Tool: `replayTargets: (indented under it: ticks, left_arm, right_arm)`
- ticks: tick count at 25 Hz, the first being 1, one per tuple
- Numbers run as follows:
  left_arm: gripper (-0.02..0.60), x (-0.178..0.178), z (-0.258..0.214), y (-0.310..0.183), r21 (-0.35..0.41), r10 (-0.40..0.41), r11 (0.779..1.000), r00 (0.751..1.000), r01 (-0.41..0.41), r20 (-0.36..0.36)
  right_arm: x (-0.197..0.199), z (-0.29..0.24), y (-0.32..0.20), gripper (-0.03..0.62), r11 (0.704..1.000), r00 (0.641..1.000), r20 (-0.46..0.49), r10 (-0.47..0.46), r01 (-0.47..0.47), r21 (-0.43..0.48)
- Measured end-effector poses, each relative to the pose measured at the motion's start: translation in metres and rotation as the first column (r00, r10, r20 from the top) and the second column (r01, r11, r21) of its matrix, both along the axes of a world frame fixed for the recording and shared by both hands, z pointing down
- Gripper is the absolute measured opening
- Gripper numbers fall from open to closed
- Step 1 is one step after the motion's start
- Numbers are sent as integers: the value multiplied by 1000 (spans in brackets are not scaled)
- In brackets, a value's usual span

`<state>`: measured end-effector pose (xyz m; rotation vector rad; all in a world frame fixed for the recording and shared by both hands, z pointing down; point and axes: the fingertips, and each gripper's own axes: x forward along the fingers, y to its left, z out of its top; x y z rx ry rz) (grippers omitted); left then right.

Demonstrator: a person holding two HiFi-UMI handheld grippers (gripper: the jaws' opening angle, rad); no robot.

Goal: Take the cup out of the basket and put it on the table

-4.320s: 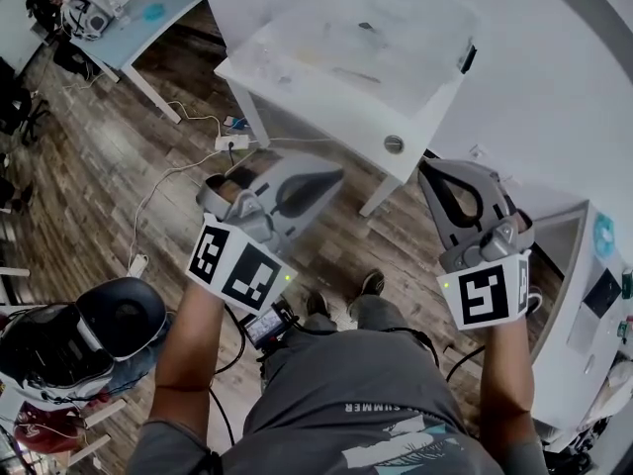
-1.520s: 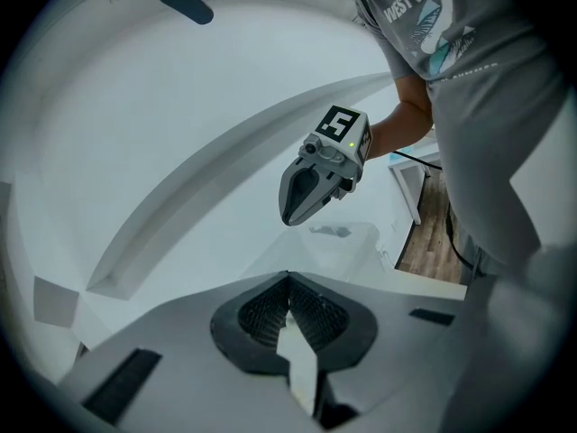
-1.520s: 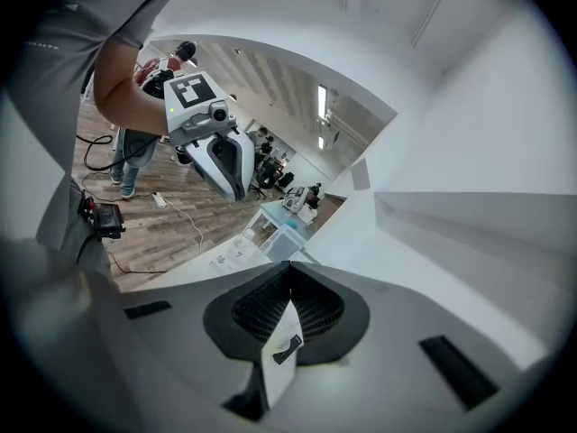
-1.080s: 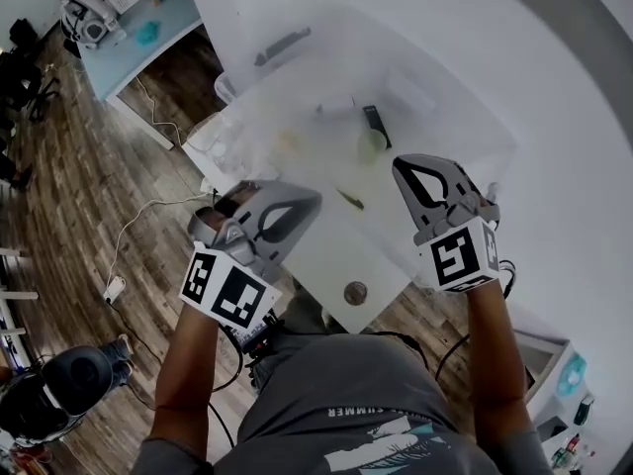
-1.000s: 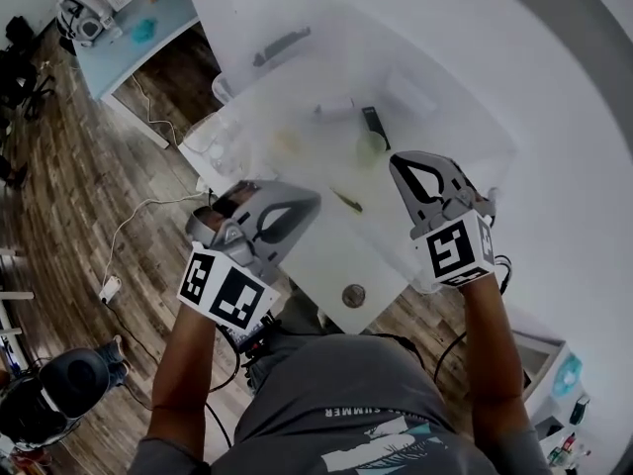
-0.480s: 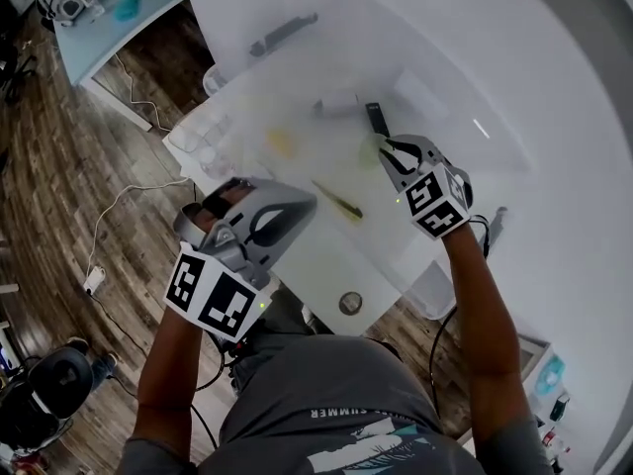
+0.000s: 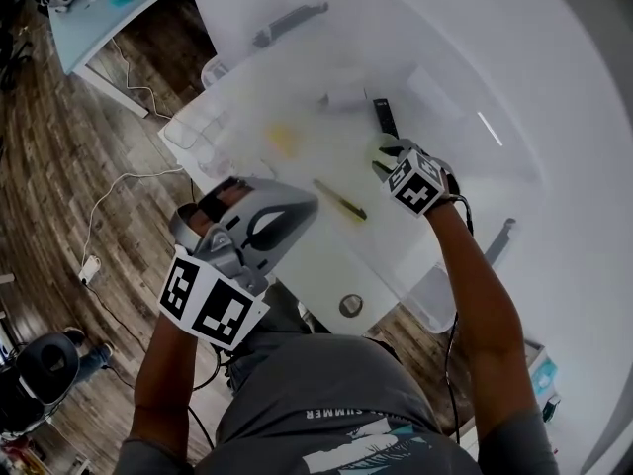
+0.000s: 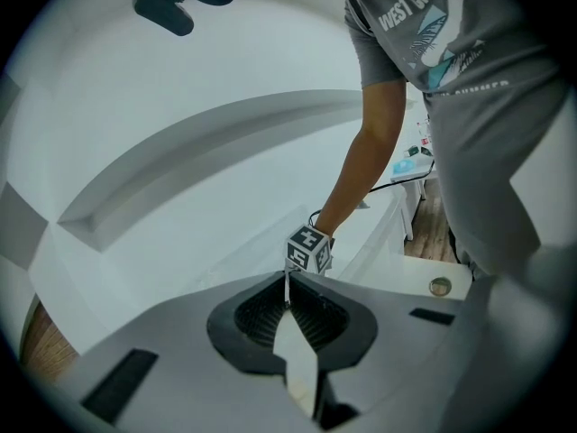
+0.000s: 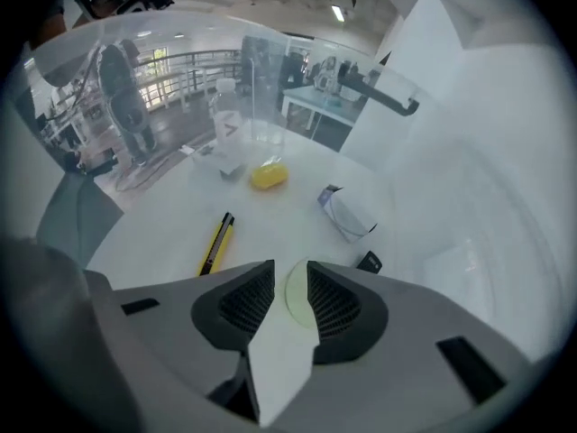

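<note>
Cup (image 9: 297, 298) is in the basket (image 7: 427, 287): pale green, seen from above as a round rim, directly below the right gripper (image 9: 290, 273) and framed in the gap between its jaws. Right gripper's jaws stand apart and have just been opening. The cup rim shows between them but the pads aren't pressing on it, so no grip. Head view has this gripper reached down into the basket, pointing steeply downward, marker cube on top. Other contents, relative to the right gripper: yellow-and-black utility knife (image 9: 215, 242) ahead and to the left of the jaws, lying flat. Yellow lump (image 9: 269, 177) is farther ahead, past the knife. Small white box (image 9: 347, 213) is ahead and to the right. Small black item (image 9: 368, 262) sits just off the right-hand jaw tip, can't tell what it is. Clear containers (image 9: 230, 142) are at the far end. None of these touch the jaws. Left gripper (image 8: 287, 282) is closed, pads meeting at the tip, nothing between them. It's held up, well to the left of the right gripper, and aimed toward it: the right gripper's marker cube shows just past the left jaw tips in the left gripper view, with the person's forearm behind it. Basket rests on the white table (image 7: 321, 285), and the cup isn't on the tabletop yet.
</note>
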<state>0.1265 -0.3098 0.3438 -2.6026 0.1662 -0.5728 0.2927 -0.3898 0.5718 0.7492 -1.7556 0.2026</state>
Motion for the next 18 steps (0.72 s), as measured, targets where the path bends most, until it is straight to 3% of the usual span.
replayTargets:
  ticks: [8,10,18]
  left_arm:
    - [11,-2,0,-1,-24,-22,999,999,21,-28]
    - [25,-3,-2,0,-26,-31,999,999,30,-38]
    - [110,-8,-4,5,-16,-74,997,996,73,-55]
  right_arm:
    - [6,44,3,121,990,996,-84,-39,27,-137]
    - [7,50,5,59,987,994,-99,-48,32,-155]
    - [6,32,7,29,994,993,-109,-49,38,-106]
